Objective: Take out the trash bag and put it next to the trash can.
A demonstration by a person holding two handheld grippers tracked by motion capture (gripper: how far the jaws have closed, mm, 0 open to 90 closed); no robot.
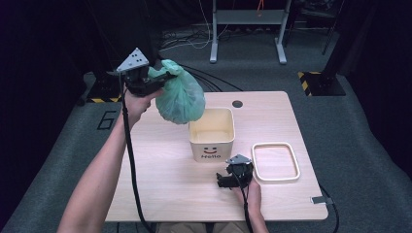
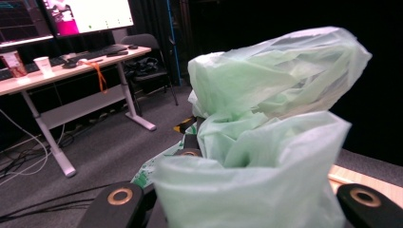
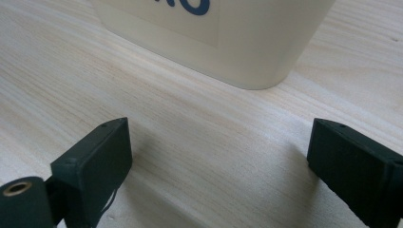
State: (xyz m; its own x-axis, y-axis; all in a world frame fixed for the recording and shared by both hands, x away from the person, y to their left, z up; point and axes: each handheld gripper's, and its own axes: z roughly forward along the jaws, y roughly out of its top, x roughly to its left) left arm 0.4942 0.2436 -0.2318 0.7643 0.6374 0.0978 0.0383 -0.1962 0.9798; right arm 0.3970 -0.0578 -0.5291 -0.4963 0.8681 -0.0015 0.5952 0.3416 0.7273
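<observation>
Jaws of the left gripper (image 1: 145, 80) are clamped on the gathered neck of a green bag (image 1: 180, 98), held in the air just left of a cream bin (image 1: 212, 141) that appears empty. The right gripper (image 1: 229, 180), jaws apart, rests on the table (image 1: 160, 160) before the bin, near a loose rim frame (image 1: 275, 162).

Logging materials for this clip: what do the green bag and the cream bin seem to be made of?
Green bag: thin, translucent, matte plastic film, judging by its crinkled folds and light showing through; possibly compostable film. Cream bin: apparently rigid moulded plastic with a smooth satin finish, rounded corners and a printed face.
</observation>
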